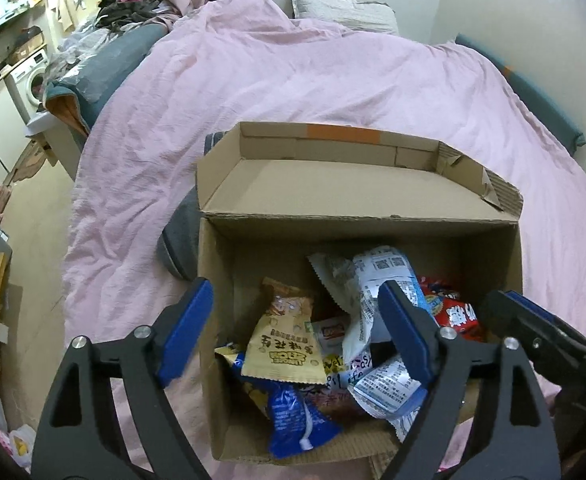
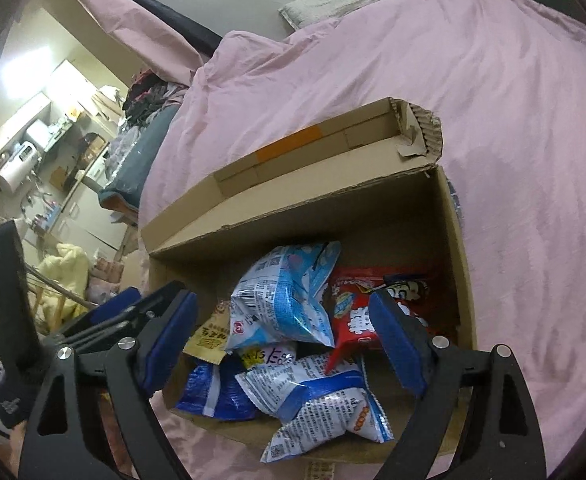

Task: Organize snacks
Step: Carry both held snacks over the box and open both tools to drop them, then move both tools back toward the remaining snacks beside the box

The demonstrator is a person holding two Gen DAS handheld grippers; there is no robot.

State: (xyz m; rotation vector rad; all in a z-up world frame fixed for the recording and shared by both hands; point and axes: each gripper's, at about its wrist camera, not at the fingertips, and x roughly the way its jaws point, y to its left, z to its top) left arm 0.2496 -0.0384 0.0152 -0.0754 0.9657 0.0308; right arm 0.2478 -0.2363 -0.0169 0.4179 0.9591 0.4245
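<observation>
An open cardboard box (image 1: 221, 264) (image 2: 449, 216) sits on a pink bed cover and holds several snack packets. Among them are a tan peanut packet (image 1: 283, 340) (image 2: 209, 338), white-and-blue packets (image 1: 377, 276) (image 2: 281, 296), a dark blue packet (image 1: 293, 420) (image 2: 209, 392) and a red packet (image 1: 459, 314) (image 2: 357, 312). My left gripper (image 1: 293, 332) is open and empty, just above the box's near edge. My right gripper (image 2: 283, 340) is open and empty over the box; it also shows at the right of the left wrist view (image 1: 533, 320).
The pink bed cover (image 1: 293, 80) (image 2: 513, 120) spreads around the box, with a grey pillow (image 1: 341, 12) (image 2: 333, 0) at the head. A dark slipper-like thing (image 1: 181, 240) lies left of the box. A cluttered kitchen area with a washing machine (image 1: 29, 80) is far left.
</observation>
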